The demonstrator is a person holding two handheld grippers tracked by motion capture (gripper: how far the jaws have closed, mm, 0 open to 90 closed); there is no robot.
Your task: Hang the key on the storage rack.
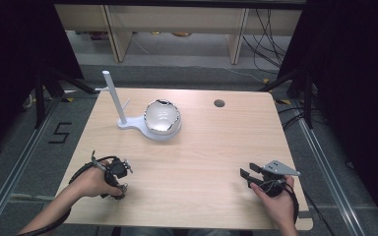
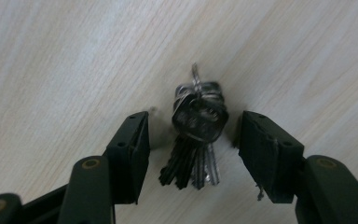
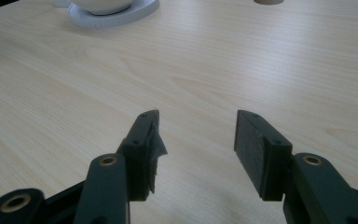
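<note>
A bunch of keys (image 2: 196,135) on a ring lies flat on the wooden table (image 1: 197,162). My left gripper (image 2: 194,120) points down at it, open, with one jaw on either side of the bunch and not touching it. In the high view the left gripper (image 1: 116,186) is near the table's front left, held in a hand. Over the front right my right gripper (image 1: 246,173) is open with nothing between its jaws. The right gripper (image 3: 196,116) looks across bare wood.
A white stand with an upright pole (image 1: 113,96) sits at the back middle, and a shiny white bowl (image 1: 161,118) rests on its round base. The bowl (image 3: 103,4) shows at the top of the right gripper view. A cable hole (image 1: 219,103) lies behind it to the right.
</note>
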